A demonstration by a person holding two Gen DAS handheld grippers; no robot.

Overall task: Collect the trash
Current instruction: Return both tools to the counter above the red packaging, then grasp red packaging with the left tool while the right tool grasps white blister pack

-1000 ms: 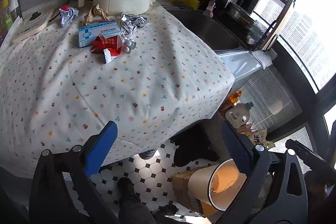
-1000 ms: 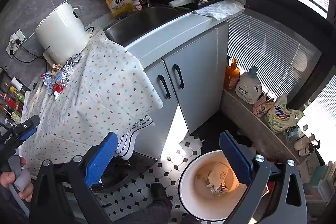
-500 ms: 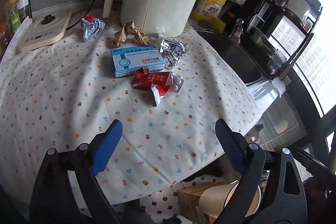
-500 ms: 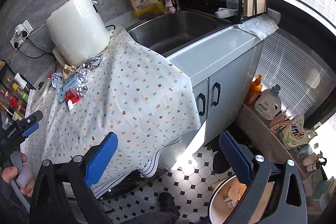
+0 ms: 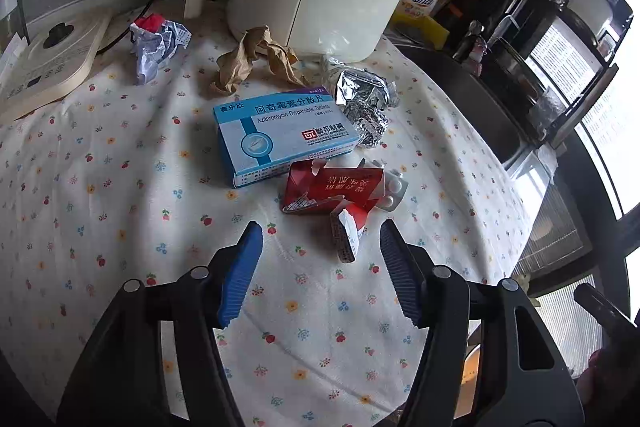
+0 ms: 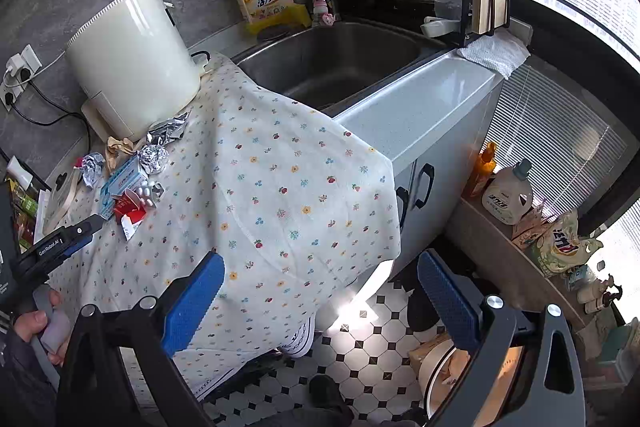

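The left tongs [image 5: 320, 247], empty and just narrowed, are aimed at the torn red cardboard packet [image 5: 332, 191] on the floral-clothed worktop [image 5: 120, 187]. The right tongs [image 6: 320, 291] are held open and empty, the round white bin [image 6: 444, 375] being kept below.

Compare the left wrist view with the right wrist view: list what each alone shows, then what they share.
Left wrist only: the left tool's blue pads, open and just closing, with nothing between them.
Right wrist only: the steel sink basin, the grey cabinet doors and the round white bin on the tiled floor.
Shared: the blue medicine box, the torn red carton and the crumpled silver foil.
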